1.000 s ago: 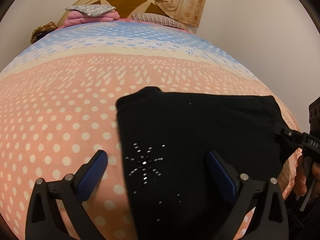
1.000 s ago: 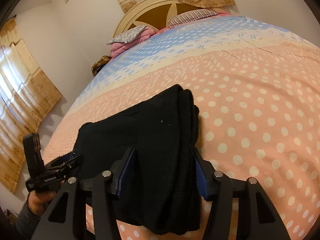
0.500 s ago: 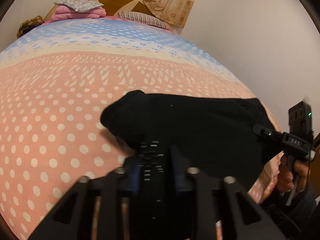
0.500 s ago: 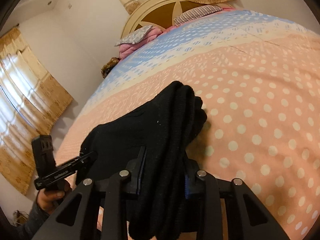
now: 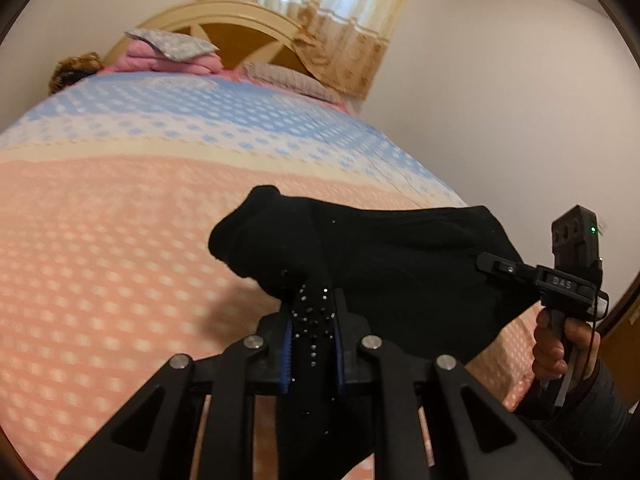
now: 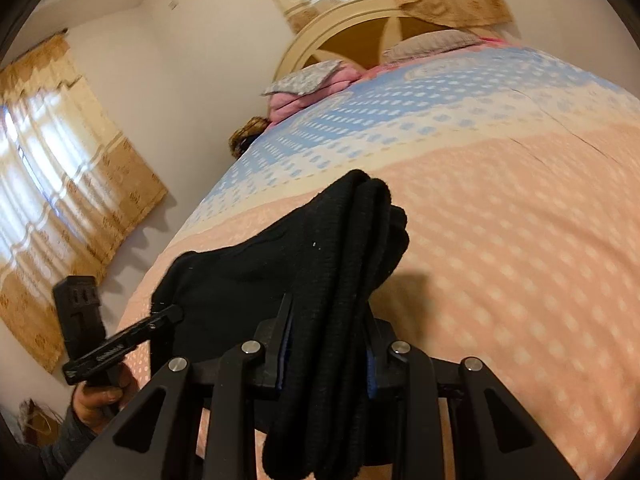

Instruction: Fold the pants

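Pants, black knit with a rhinestone patch [image 5: 360, 264], hung between my two claws above the near edge of the pink polka-dot bedspread [image 5: 100, 240]. My left claw [image 5: 312, 344] was closing on the studded corner, while my right claw [image 6: 326, 356] pinched the thick bunched end so both corners could carry over together.

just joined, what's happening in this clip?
A person holds a handheld gripper in each hand and is folding black pants on a bed with a pink and blue dotted cover. The left gripper has fabric with small sparkly studs between its pads, and its jaws are closing on it. The right gripper is clamped on a thick bunched edge of the same pants. The gripped end is raised off the cover, with a shadow beneath it. The fold is not laid down yet.
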A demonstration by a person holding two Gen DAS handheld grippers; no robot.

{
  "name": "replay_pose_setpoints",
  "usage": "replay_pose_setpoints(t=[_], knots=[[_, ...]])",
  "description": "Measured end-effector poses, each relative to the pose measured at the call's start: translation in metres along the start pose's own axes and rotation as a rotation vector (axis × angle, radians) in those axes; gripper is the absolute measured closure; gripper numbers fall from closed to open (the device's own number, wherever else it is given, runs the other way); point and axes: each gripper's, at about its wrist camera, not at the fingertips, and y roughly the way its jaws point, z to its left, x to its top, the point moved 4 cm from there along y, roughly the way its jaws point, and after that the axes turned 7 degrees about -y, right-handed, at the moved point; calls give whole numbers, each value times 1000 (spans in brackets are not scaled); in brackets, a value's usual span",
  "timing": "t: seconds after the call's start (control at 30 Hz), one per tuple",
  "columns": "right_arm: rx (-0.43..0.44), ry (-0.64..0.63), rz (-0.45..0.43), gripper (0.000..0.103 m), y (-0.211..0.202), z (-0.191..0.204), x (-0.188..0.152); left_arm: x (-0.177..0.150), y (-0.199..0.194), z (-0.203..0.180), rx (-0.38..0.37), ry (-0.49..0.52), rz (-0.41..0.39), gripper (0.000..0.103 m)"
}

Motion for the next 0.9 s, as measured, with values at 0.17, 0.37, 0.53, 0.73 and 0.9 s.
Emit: replay_pose_setpoints(t=[0.17,0.37,0.53,0.73,0.9], knots=[[86,-92,44,75,64,47,42,25,-36,52,100,-37,-80,87],[178,-147,124,75,158,110,72,42,-67,128,226,-117,-143,89],[195,-190,206,75,227,149,65,37,-72,173,307,-175,-134,90],[152,-190,266,72,263,152,56,14,-49,203,384,-194,-72,73],[115,-155,305,57,265,127,53,4,-48,204,432,-198,-74,39]])
